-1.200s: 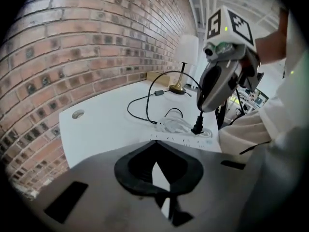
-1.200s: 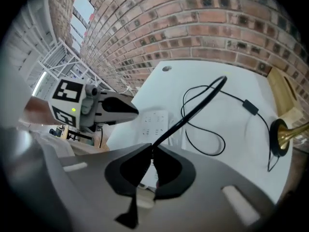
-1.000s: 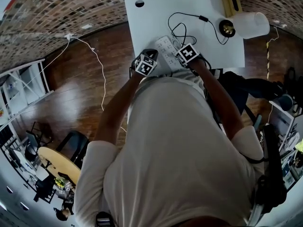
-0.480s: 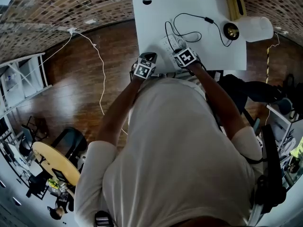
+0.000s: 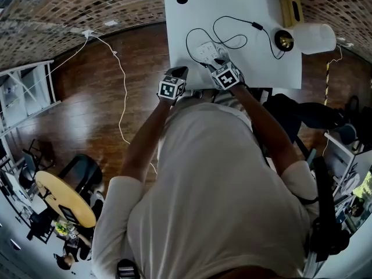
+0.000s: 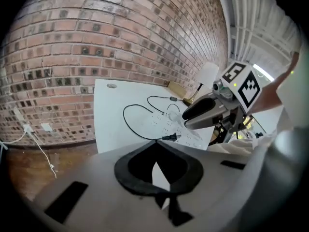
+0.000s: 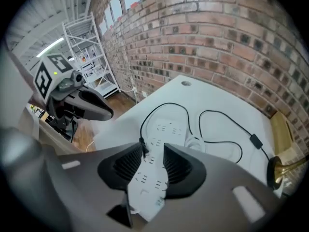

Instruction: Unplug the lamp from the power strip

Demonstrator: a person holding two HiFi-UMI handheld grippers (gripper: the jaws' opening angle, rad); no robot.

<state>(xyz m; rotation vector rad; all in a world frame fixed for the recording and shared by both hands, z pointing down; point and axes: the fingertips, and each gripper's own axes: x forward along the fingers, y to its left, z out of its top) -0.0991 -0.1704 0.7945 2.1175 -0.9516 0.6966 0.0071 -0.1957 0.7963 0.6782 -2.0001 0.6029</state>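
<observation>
Left gripper point(image 6: 157, 166) hangs over the near left edge of the white table point(image 5: 256, 63), claw pressed together with nothing in it, just a thin sliver of table showing through. Right of it the black plug point(image 6: 170, 137) lies loose by the power strip point(image 7: 164, 129), prongs bare, not in any socket. The right gripper point(image 7: 153, 166) is pinching the near end of that strip. The lamp point(image 5: 313, 36) lies tipped over at the far right corner.
</observation>
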